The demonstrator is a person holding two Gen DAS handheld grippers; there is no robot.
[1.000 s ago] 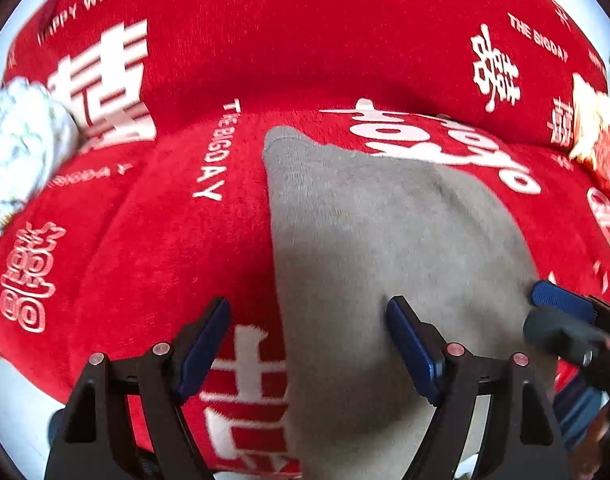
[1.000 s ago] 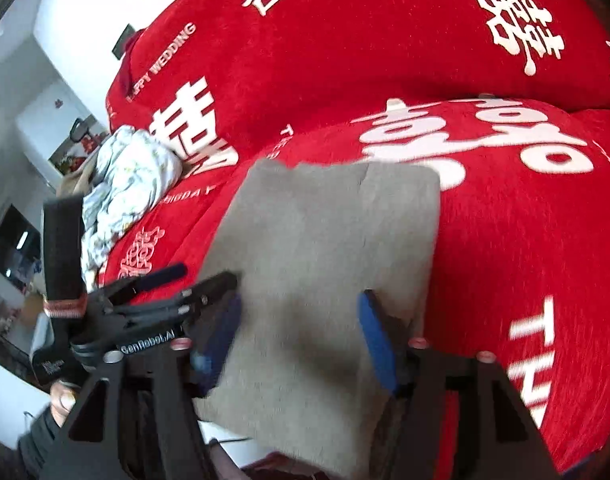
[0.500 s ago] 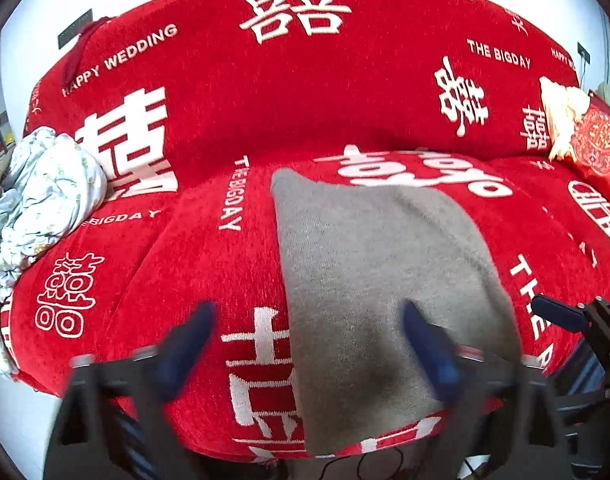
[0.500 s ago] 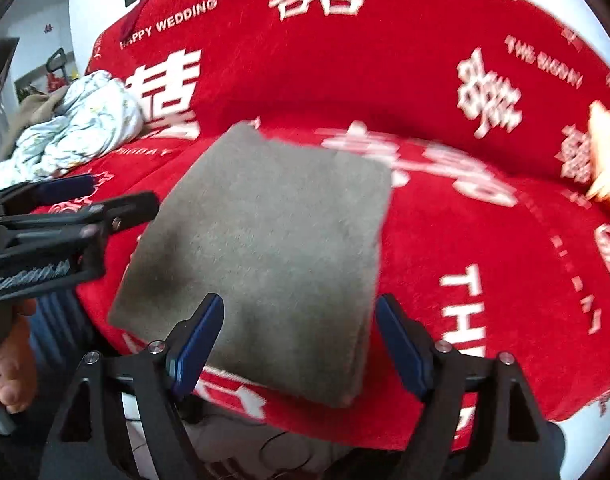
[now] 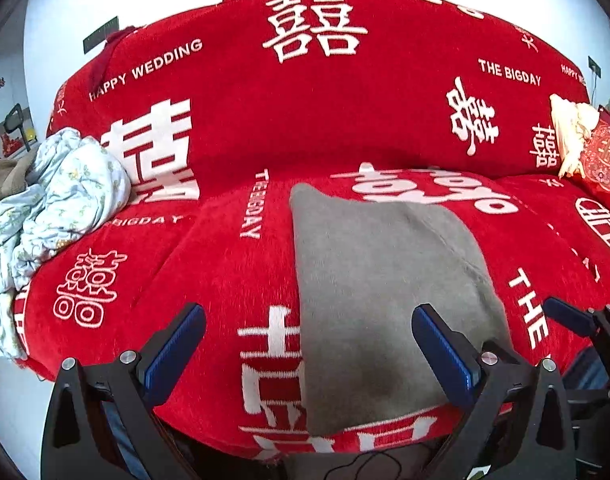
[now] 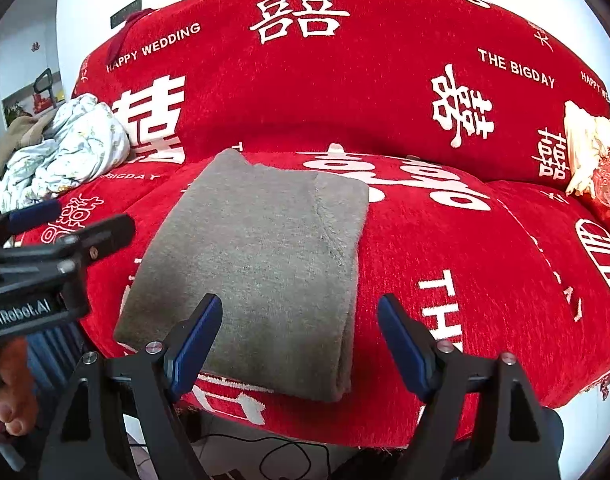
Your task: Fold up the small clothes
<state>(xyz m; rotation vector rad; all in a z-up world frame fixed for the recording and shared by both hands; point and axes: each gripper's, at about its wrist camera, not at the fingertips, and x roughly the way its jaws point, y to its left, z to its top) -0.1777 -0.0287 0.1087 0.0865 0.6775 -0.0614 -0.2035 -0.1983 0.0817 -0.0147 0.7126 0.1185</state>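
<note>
L gripper (image 5: 308, 346) jaws wide apart, empty, R gripper (image 6: 299, 338) jaws apart, empty, both angled down, prob. a thumb (image 6: 13, 396) low-left

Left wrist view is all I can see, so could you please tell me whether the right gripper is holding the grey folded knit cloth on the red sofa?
Observer: No. The right wrist view shows the right gripper open, with nothing pinched between its blue pads. The grey folded knit cloth lies loose beyond them.
Operator: Thank you. How does the cloth's right edge look from that side?
Observer: It is a thick, rounded fold lying flat on the red sofa, and a seam runs just inside it.
</note>
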